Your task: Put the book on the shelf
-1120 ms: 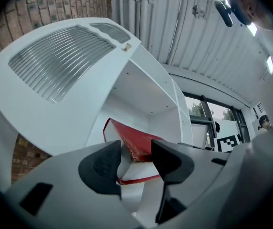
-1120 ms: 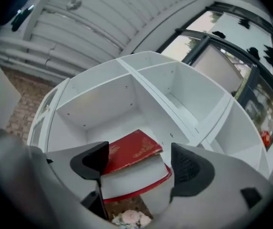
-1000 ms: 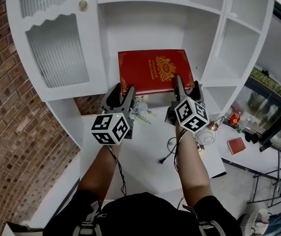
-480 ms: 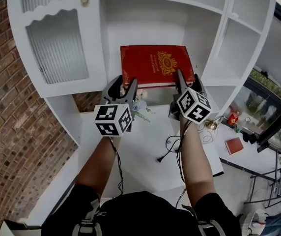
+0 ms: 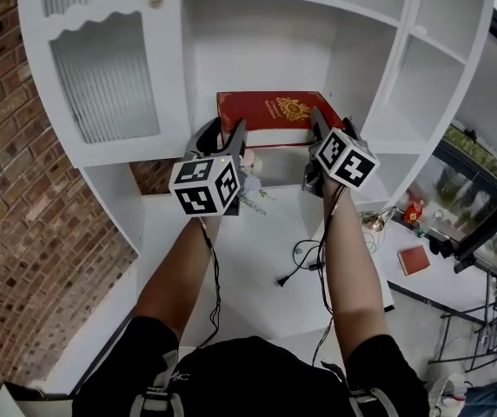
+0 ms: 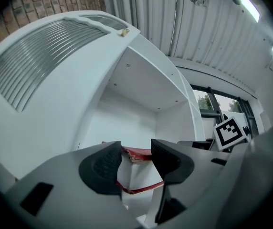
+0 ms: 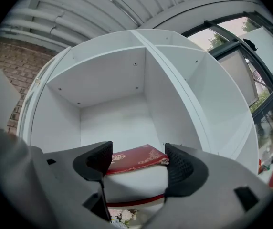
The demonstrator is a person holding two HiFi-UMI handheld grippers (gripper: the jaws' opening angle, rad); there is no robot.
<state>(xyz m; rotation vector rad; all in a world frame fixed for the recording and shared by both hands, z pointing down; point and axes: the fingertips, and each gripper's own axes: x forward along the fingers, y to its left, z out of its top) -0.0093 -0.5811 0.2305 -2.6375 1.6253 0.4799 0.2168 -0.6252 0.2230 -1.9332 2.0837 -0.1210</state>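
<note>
1. The red book (image 5: 275,111) lies flat, cover up, in the middle compartment of the white shelf unit (image 5: 266,50). Its near edge runs left to right, at the front lip of that compartment's board.
2. The book lies straight ahead of both grippers, on the far side. The rest of the compartment's depth is bare behind it, so I judge the coming move to be a push away from the person, or a lowering onto the board. Whether the book's full weight already rests there I cannot tell.
3. Neither hand is nearer – the left gripper (image 5: 221,133) is at the near-left corner and the right gripper (image 5: 331,129) at the near-right corner.
4. In the left gripper view the jaws are drawn fairly close, with the book's corner (image 6: 135,154) filling the gap – grasping it, as I read it.
5. In the right gripper view the jaws stand wider, and the book's cover (image 7: 134,157) and page block span from pad to pad, likewise held.
</note>
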